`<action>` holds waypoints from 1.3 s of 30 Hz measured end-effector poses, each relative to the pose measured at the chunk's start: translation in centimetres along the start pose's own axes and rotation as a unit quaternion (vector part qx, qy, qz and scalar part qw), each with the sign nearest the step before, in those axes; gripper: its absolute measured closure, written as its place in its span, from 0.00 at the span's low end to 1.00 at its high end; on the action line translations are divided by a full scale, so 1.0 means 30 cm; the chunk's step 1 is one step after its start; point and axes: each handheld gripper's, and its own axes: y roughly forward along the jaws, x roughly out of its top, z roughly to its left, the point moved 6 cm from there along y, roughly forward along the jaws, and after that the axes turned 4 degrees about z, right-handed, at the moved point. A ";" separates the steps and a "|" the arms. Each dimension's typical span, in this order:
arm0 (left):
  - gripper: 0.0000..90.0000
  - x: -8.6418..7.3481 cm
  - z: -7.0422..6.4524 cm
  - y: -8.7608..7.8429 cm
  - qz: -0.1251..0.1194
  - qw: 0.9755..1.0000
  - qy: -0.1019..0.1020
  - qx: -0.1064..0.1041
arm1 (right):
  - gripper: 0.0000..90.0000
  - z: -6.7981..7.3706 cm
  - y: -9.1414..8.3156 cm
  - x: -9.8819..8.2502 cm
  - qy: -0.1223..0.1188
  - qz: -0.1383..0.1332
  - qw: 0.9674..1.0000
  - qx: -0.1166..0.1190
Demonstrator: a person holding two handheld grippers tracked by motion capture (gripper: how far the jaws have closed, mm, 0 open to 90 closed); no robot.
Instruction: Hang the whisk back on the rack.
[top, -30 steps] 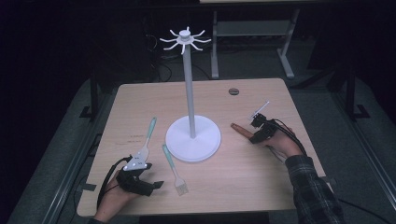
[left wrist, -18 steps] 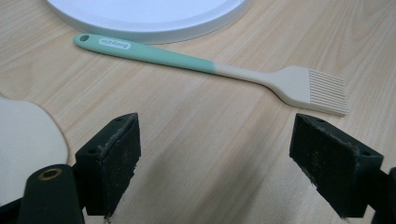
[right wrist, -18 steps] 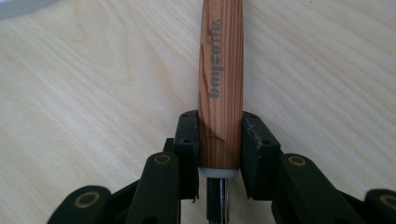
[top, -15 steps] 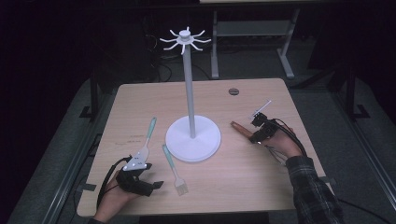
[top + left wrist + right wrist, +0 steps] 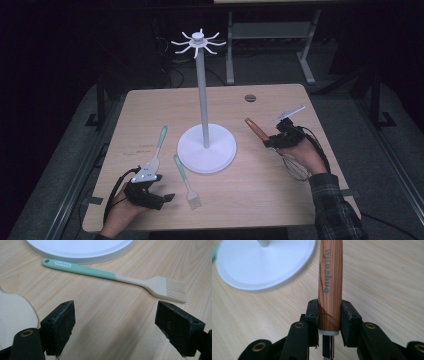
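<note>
Black two-jaw grippers with brass-ringed screw holes; right gripper (image 5: 278,137) under a grey plate, plaid sleeve (image 5: 336,209) at 5 o'clock; left gripper (image 5: 161,197) trailing black cable.

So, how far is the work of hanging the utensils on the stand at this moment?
Nothing hangs on the white stand yet; its hooks are bare. In hand: the right gripper is shut on the whisk by its wooden handle, the wires behind the hand. Left: the pastry brush and the spatula lie on the table; the left gripper is open near them.
</note>
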 end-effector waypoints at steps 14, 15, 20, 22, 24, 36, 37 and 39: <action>0.18 0.003 0.006 -0.009 -0.010 1.000 -0.001 0.002 | 0.79 0.065 -0.137 0.024 -0.012 -0.092 0.995 0.035; 0.18 0.002 0.006 -0.009 -0.008 1.000 -0.001 0.002 | 0.79 0.068 -0.146 0.027 -0.010 -0.099 0.994 0.040; 0.18 0.002 0.005 -0.008 -0.007 1.000 -0.001 0.002 | 0.79 0.073 -0.175 0.032 -0.007 -0.121 0.991 0.052; 0.18 0.002 0.005 -0.008 -0.006 1.000 -0.001 0.002 | 0.79 0.078 -0.188 0.036 -0.006 -0.132 0.989 0.059; 0.18 0.003 0.005 -0.006 -0.008 1.000 -0.004 0.001 | 0.79 0.080 -0.195 0.041 -0.008 -0.142 0.988 0.064; 0.18 0.006 0.009 -0.009 -0.014 1.000 -0.010 0.001 | 0.79 0.161 -0.279 0.095 -0.024 -0.209 0.972 0.109; 0.18 0.008 0.008 -0.008 -0.018 1.000 -0.014 0.000 | 0.79 0.178 -0.291 0.107 -0.027 -0.219 0.968 0.116; 0.18 0.010 0.009 -0.009 -0.022 1.000 -0.017 0.002 | 0.79 0.186 -0.298 0.114 -0.029 -0.223 0.967 0.118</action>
